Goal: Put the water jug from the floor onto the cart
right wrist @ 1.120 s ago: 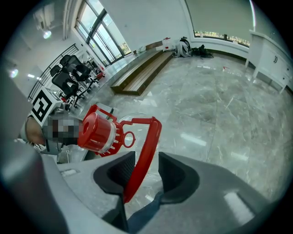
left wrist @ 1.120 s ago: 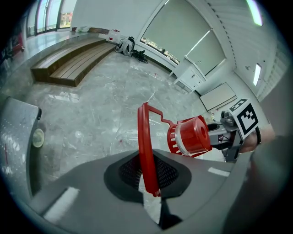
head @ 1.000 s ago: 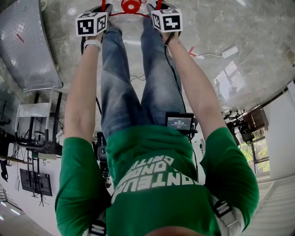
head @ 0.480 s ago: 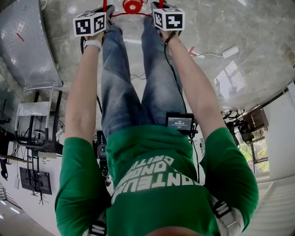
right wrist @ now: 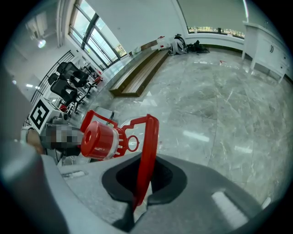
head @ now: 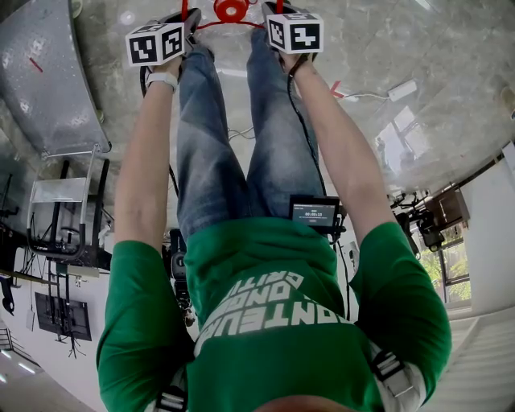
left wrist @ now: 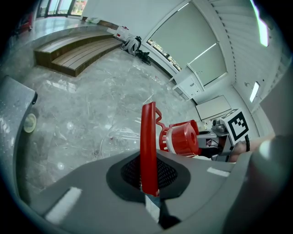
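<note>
Gripping jug by red handle: left hand-held gripper and right hand-held gripper both clamped tight on it. Jug low at floor, by feet. Risk: thin handle slipping or flexing under weight, jug swinging, dropping.

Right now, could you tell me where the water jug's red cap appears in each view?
Head view: red cap at the top edge, centre.
Left gripper view: red cap right of centre.
Right gripper view: red cap left of centre.
Shared landmark: the red handle beside it, upright mid-frame in both gripper views.
</note>
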Motion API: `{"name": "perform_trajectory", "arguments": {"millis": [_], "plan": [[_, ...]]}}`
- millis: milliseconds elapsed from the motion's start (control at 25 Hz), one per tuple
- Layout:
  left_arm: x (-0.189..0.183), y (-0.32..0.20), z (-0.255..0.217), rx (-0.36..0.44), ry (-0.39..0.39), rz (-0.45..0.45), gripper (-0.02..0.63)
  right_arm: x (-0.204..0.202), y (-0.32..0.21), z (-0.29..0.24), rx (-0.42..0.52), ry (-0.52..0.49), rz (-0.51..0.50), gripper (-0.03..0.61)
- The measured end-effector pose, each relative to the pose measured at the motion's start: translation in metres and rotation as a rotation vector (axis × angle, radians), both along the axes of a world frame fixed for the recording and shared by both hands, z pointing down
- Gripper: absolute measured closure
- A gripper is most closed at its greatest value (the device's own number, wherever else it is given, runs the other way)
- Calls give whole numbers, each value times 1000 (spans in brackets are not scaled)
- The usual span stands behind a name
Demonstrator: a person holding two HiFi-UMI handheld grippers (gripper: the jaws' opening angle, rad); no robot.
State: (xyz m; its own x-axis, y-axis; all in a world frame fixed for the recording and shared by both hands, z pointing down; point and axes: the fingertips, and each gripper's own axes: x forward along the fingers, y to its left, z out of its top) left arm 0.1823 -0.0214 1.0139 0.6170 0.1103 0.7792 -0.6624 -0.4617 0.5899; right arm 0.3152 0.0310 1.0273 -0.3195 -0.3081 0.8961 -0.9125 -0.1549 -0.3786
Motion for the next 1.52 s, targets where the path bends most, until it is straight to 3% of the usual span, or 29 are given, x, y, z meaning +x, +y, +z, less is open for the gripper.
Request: {"name": "perform_trajectory", "arguments": {"millis": [280, 480, 1080, 1520], "plan": [[1, -2, -27, 14, 27, -31, 598, -2, -11, -27, 44, -14, -35, 583], [4, -13, -78, 31, 77, -86, 596, -1, -31, -79, 105, -34, -58, 583], [7, -55, -317, 175, 261, -244, 592, 0, -93, -336, 354, -27, -201, 581], [19, -82, -499, 307, 495, -247, 588, 8, -123, -517, 568, 0, -229, 581]]}}
